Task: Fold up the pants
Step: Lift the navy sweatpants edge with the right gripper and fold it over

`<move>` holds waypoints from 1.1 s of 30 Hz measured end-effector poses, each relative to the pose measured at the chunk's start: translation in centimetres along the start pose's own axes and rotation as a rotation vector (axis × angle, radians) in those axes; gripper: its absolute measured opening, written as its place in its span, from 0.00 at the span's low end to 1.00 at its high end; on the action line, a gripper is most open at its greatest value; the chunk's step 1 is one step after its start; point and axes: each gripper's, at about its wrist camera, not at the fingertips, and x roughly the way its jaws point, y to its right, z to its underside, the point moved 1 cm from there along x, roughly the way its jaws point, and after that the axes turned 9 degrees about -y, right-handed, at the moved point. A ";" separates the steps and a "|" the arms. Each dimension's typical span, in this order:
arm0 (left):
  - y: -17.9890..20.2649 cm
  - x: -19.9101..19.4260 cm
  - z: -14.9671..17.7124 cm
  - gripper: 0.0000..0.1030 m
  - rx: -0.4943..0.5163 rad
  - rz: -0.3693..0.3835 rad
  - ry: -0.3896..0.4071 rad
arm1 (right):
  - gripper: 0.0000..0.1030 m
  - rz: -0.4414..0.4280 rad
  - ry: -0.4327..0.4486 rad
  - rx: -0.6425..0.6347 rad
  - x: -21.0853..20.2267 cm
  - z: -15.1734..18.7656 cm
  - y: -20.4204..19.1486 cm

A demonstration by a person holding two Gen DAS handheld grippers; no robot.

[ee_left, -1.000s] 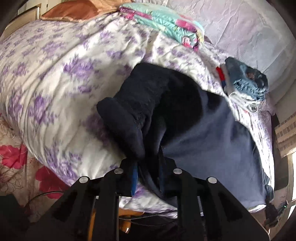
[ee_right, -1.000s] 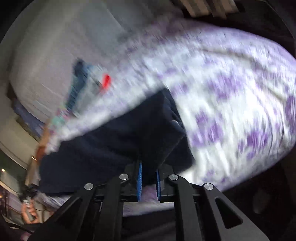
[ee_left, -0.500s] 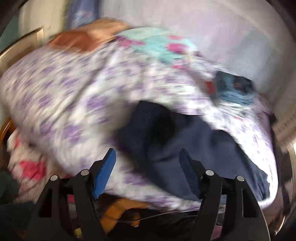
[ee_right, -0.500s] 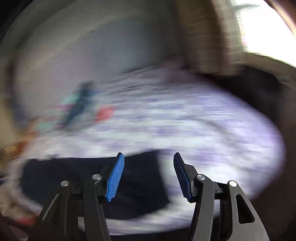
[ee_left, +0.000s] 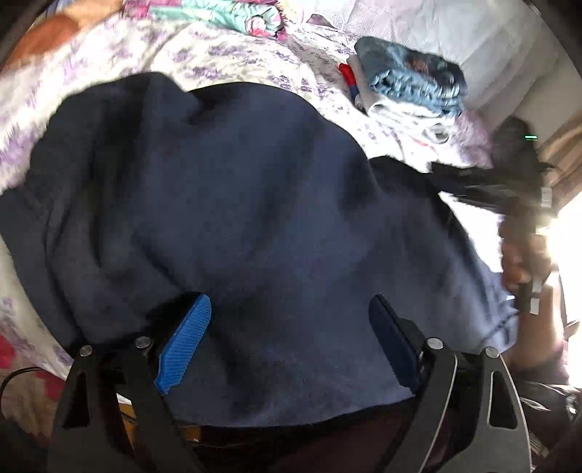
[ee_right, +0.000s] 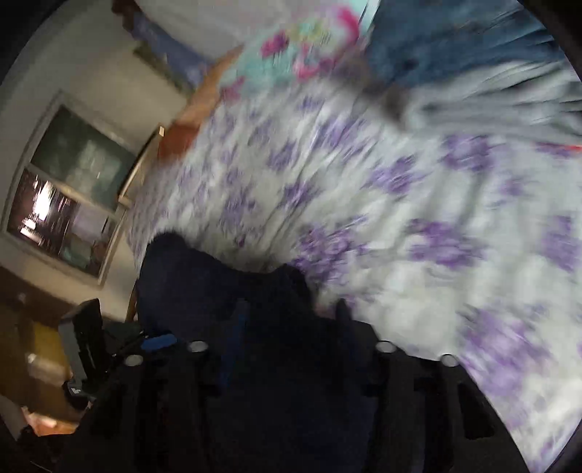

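Observation:
The navy pants (ee_left: pixel 236 203) lie folded over on the purple-flowered bedspread (ee_left: pixel 232 62) and fill most of the left wrist view. My left gripper (ee_left: pixel 289 342) hovers over their near edge, its jaws wide and still opening, with nothing pinched between the blue pads (ee_left: pixel 185 342). At the right edge of that view a hand (ee_left: pixel 523 262) holds my right gripper (ee_left: pixel 473 182), blurred, above the pants' right end. In the blurred right wrist view the right gripper (ee_right: pixel 289 324) stands partly open and closing over a dark fold of the pants (ee_right: pixel 218 276), which lies between its fingers.
A stack of folded clothes with blue jeans (ee_left: pixel 411 83) on top sits at the back right of the bed. A teal flowered quilt (ee_left: pixel 225 14) lies folded at the head. A framed window (ee_right: pixel 72 189) is on the wall past the bed's edge.
Both grippers were shut on the pants a second ago and have let go. The left one now spreads wide over the folded cloth. The right one swung fast across the bed.

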 end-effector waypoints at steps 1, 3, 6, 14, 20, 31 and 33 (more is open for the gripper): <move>-0.5 -0.2 -0.1 0.83 -0.014 0.037 -0.011 | 0.24 -0.002 -0.044 -0.009 1.2 -0.3 -0.3; -1.0 -0.3 -0.2 0.83 -0.026 0.078 -0.029 | 0.11 0.021 -0.091 -0.037 2.6 -1.2 -0.5; -1.1 -0.3 -0.2 0.83 -0.017 0.086 -0.053 | 0.04 0.024 0.036 -0.107 1.0 -0.3 -0.8; -1.9 -1.7 -1.2 0.78 -0.032 0.153 -0.078 | 0.03 0.087 0.296 -0.065 -1.2 4.4 2.0; -3.7 -10.1 -3.0 0.91 -0.086 -0.033 0.155 | 0.07 0.087 0.319 -0.087 0.1 4.8 2.6; -10.8 -3.5 -11.1 0.91 -0.116 -0.043 -0.081 | 0.23 -0.016 0.340 -0.025 0.1 5.0 4.6; -9.8 -2.4 -11.2 0.91 -0.065 -0.060 -0.097 | 0.23 -0.022 0.338 -0.019 0.1 5.1 4.7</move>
